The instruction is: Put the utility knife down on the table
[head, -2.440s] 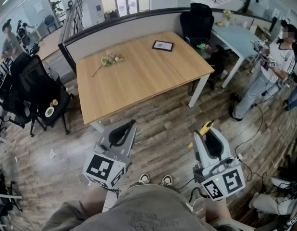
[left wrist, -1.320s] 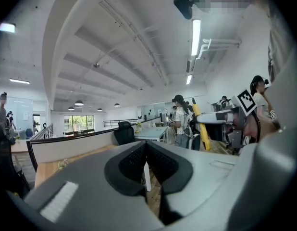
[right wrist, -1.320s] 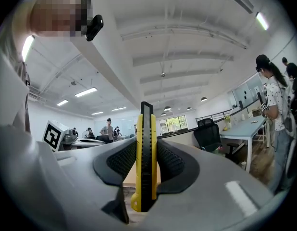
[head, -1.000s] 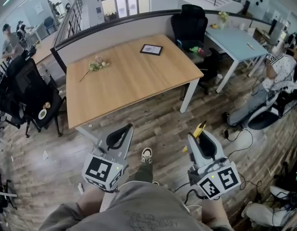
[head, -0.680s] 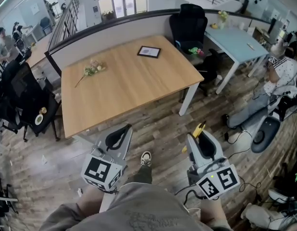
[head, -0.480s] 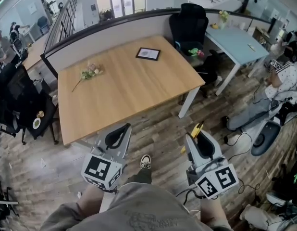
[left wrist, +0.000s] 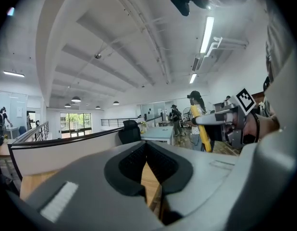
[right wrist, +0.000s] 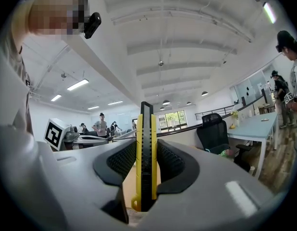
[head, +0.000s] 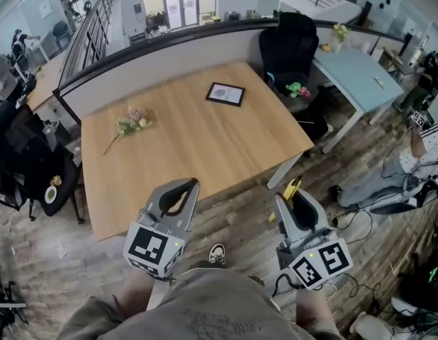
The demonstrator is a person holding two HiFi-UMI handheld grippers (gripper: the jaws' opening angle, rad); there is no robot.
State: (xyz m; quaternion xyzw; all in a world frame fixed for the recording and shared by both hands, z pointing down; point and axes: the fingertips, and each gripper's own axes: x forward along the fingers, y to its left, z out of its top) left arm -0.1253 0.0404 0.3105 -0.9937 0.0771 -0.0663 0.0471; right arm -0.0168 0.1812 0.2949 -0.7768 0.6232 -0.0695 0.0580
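Table [head: 198, 140] nearer now; right gripper [head: 295, 199] jaws pinch utility knife [right wrist: 145, 153], left gripper [head: 193, 183] jaws together

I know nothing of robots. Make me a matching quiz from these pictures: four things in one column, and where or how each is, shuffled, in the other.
1 utility knife
2 flower sprig
3 framed picture
4 left gripper

A on the wooden table, left part
B jaws together, empty
C clamped in the right gripper
D on the table, far right part

Pairs: 1-C, 2-A, 3-D, 4-B
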